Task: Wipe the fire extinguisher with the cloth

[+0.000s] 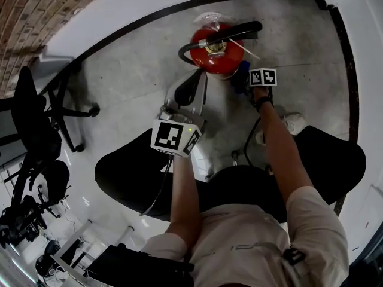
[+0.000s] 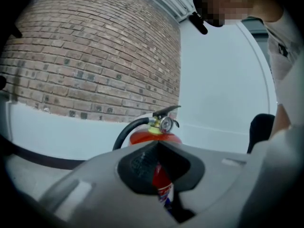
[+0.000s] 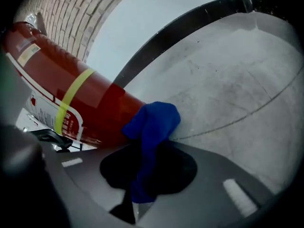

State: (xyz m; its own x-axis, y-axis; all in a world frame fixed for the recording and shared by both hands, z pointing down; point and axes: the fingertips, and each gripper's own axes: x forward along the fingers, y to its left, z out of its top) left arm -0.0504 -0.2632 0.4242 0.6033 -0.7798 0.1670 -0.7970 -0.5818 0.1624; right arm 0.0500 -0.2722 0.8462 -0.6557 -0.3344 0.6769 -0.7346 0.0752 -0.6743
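The left hand-held gripper [image 2: 157,146], jaws together and empty, hovers just short of the fire extinguisher [image 1: 216,52], which stands near the floor's [image 1: 137,76] far edge. The right hand-held gripper [image 3: 145,165], arm stretched low, clamps the cloth [image 3: 152,127] against its red side. Wiping seems barely begun.

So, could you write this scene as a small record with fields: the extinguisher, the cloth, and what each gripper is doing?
fire extinguisher: red, stands on the grey floor near the white wall; black hose curves over its top
cloth: blue, bunched, appears to touch the extinguisher's lower body
right gripper: shut on the cloth, low beside the extinguisher
left gripper: jaws together, holding nothing, pointed at the extinguisher, apart from it
task state: cloth is at the extinguisher
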